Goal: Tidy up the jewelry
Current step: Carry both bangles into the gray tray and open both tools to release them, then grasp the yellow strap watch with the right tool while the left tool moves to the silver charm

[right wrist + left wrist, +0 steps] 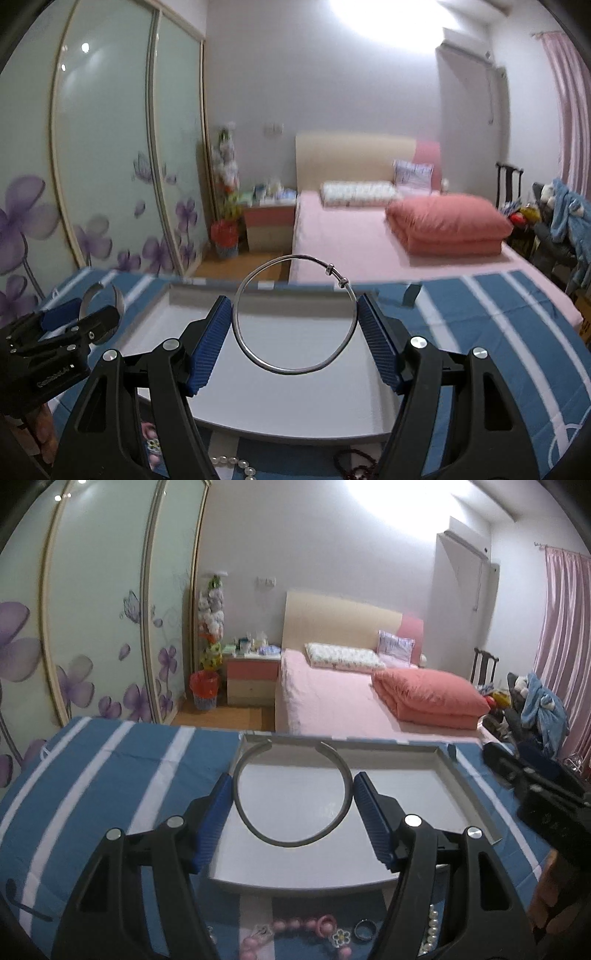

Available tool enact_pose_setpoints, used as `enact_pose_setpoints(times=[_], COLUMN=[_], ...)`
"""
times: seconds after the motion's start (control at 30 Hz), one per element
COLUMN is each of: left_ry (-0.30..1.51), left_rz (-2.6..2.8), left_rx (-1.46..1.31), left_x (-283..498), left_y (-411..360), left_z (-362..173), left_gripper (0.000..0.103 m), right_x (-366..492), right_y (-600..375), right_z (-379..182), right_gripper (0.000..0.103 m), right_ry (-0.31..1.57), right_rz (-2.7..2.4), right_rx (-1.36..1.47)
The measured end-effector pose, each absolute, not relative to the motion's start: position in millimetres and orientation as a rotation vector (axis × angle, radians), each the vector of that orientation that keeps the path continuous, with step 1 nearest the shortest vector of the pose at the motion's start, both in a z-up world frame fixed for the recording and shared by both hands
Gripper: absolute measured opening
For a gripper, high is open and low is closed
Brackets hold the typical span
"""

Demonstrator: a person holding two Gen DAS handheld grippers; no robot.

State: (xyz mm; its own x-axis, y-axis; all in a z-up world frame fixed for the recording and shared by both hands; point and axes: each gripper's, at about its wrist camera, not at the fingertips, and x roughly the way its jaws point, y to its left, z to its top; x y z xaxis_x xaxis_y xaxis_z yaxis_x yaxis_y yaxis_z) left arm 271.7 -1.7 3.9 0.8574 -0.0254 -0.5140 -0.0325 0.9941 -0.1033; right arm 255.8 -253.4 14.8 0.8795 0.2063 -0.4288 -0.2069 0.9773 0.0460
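The left gripper [293, 805] is clamping an open grey bangle [291, 794]; the right gripper [295, 328] is pinching a thin silver bangle [295, 314]. Both are hovering over an empty white tray [476, 797] lying on a blue striped cloth [110, 775]. Beads [291, 928] are lying near. A pink bed [332, 698] is standing far behind.

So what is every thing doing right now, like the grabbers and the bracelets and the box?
left gripper: shut on the open cuff bangle
open cuff bangle: held above the tray, gap at the far side
right gripper: shut on the thin silver bangle
thin silver bangle: held above the tray
tray: empty, on the striped cloth
pink bead bracelet: lying on the cloth
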Motion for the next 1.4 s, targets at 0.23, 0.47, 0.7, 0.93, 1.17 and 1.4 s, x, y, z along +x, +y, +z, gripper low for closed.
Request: enact_pose_setpoints(times=[0.23, 0.47, 0.7, 0.93, 1.17, 1.4], left_ry=[0.614, 0.658, 0.676, 0.634, 0.607, 0.563], left_rz=[-0.014, -0.017, -0.001, 0.016, 0.035, 0.057], left_rx=[-0.097, -0.092, -0.097, -0.124, -0.145, -0.16], left_x=[299, 317, 325, 317, 298, 252], left_y=[-10, -13, -12, -1, 11, 27], left_z=[-19, -36, -42, -27, -16, -7], left_gripper=[0.065, 0.065, 0.07, 0.071, 0.071, 0.076], right_x=[280, 291, 294, 290, 275, 228], right_y=[-245, -248, -246, -253, -258, -265], right_z=[-16, -27, -28, -17, -5, 5], right_gripper=[0.07, 0.07, 0.085, 0.085, 0.085, 0.085], right_ry=[0.613, 0.68, 0.697, 0.661, 0.621, 0.563], right_rz=[0.215, 0.203, 0.219, 0.22, 0.219, 0.226], right_rx=[-0.025, -0.008, 0.018, 0.034, 0.028, -0.019])
